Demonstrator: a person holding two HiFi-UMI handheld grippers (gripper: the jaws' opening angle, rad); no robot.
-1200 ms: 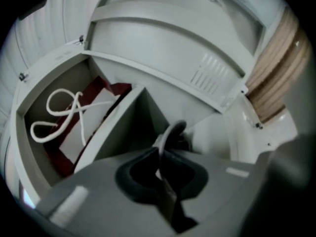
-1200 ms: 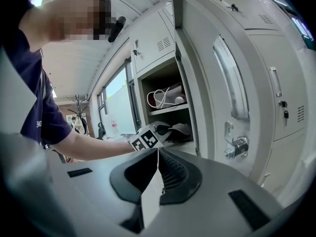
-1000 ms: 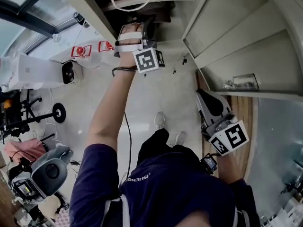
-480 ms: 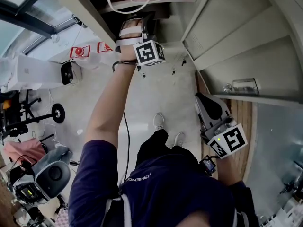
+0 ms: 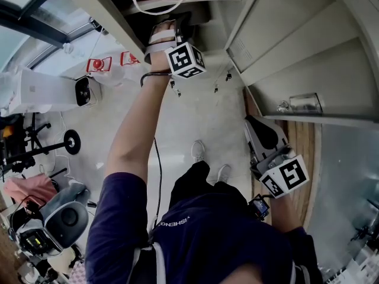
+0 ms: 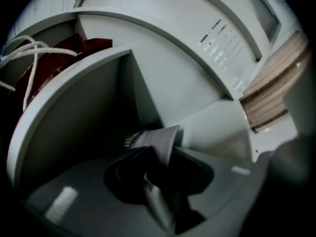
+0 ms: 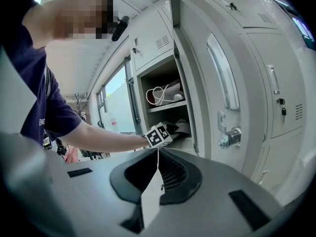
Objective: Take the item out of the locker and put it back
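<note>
a: which step is this?
b: the putting-back one, i'd say. the left gripper (image 5: 185,25) reaches into the lower compartment (image 7: 173,115) of the open locker (image 7: 155,48). the item (image 6: 157,141), a greyish, soft-looking thing, sits in that compartment right between its fingers.
a: gripped?
b: it looks like not. those fingers have just been opening and stand about half apart, with the item between them rather than pinched. what sort of thing it is i can't tell.
a: and the other hand?
b: the right gripper (image 5: 257,126) hangs low at the near right, beside the open door (image 7: 202,98), with its fingers together on nothing.
a: anything else inside?
b: a red bag (image 6: 74,46) with white cord handles, in the compartment above, apart from the item.
a: so what does the next move call for?
b: by my reading, spread the fingers a little more so nothing snags. then draw the left gripper straight back toward the near side, low under the shelf (image 6: 69,83), without dragging the item along. if closing up is wanted, the right gripper is the one nearer the door.
</note>
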